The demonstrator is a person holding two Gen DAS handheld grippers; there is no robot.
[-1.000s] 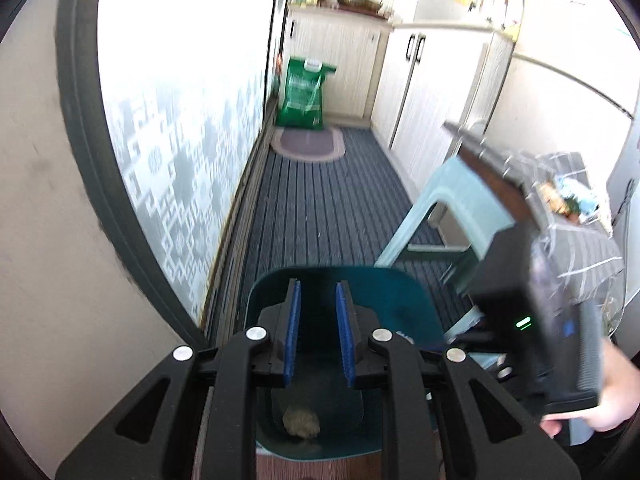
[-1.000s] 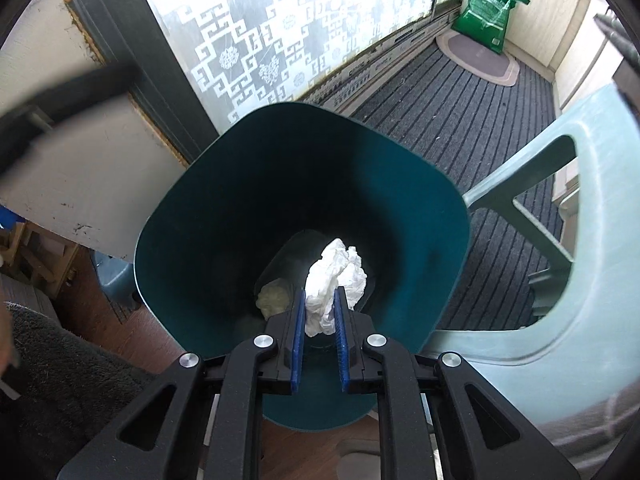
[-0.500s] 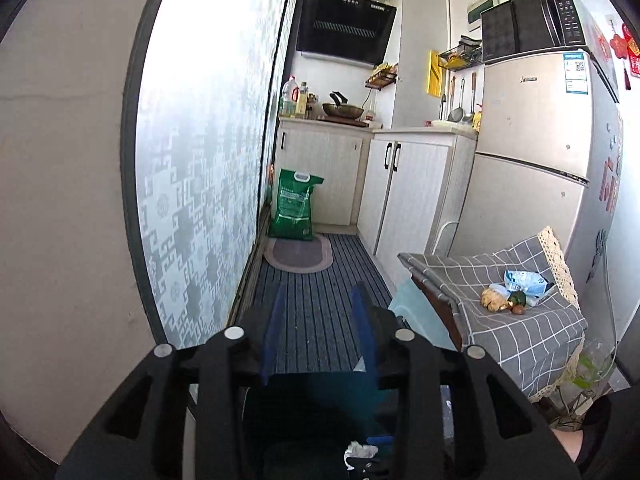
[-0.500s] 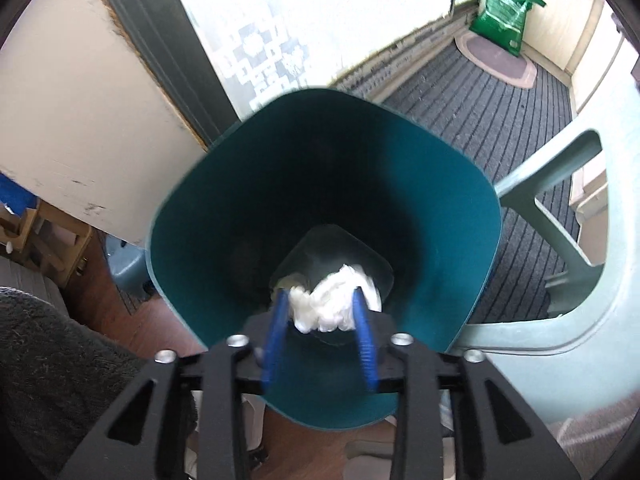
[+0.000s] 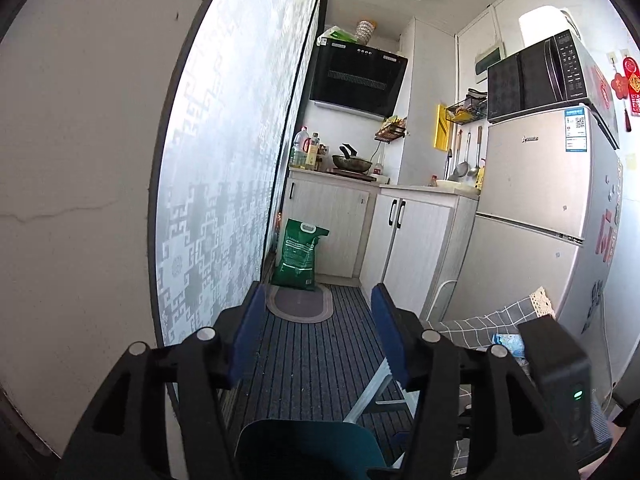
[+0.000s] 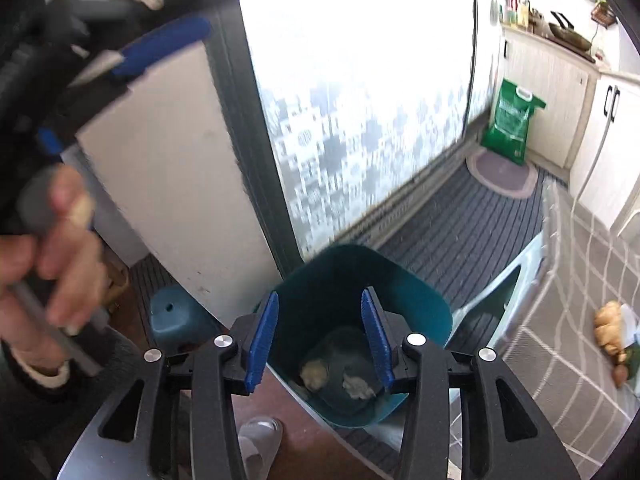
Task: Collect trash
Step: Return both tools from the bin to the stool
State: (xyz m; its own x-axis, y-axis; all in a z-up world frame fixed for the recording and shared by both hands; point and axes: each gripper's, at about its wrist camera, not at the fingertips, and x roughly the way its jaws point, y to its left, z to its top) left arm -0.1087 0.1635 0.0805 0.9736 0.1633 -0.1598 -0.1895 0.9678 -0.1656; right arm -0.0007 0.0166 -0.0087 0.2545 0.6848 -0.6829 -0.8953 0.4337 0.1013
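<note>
A teal trash bin stands on the floor below my right gripper, which is open and empty above its mouth. Two crumpled wads lie on the bin's bottom: a yellowish one and a white tissue. My left gripper is open and empty, raised and facing down the kitchen aisle; the bin's rim shows just below its fingers. The left gripper also appears blurred at the upper left of the right wrist view, held by a hand.
A table with grey checked cloth holds food scraps at the right. A pale green plastic stool stands beside the bin. Frosted glass door on the left, cabinets, fridge and a green sack beyond.
My right gripper opened and dropped the white tissue into the bin, then lifted back. My left gripper rose, tilted up toward the kitchen and opened wider.
</note>
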